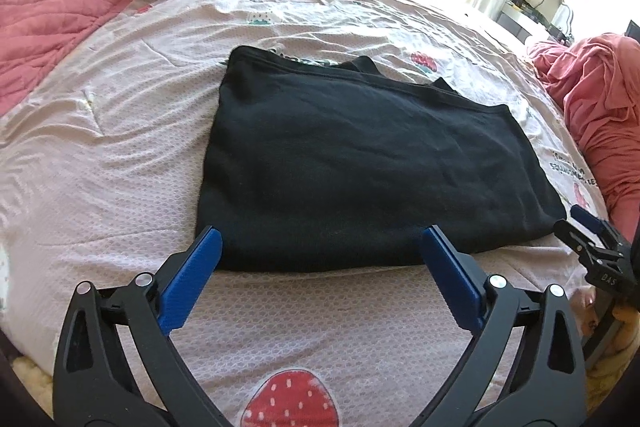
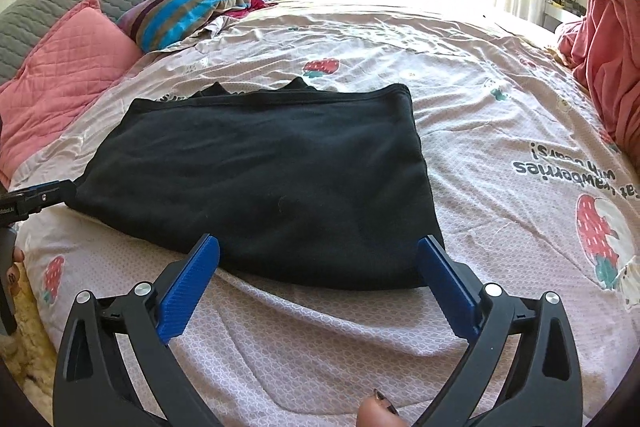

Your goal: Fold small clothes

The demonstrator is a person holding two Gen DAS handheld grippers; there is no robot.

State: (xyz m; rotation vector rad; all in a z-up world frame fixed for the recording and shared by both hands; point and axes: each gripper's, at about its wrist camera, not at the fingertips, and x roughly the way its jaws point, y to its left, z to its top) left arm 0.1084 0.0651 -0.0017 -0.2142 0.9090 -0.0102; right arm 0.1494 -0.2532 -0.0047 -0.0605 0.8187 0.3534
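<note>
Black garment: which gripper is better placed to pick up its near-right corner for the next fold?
Right. The right gripper, open, brackets the black garment's near-right corner; the left gripper, also open, sits at the opposite end of the near edge.

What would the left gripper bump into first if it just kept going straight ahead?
Most likely the near edge of the black garment lying on the bedsheet; the open left gripper points right at it.

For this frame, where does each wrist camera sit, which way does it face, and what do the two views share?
Left wrist: rides the left gripper, open, facing across the bed at the black garment; the right gripper shows at its right edge.
Right wrist: rides the right gripper, open, facing the black garment; a fingertip shows at the bottom edge, the left gripper at left.
Shared: garment, strawberry bedsheet, striped pillow.
</note>
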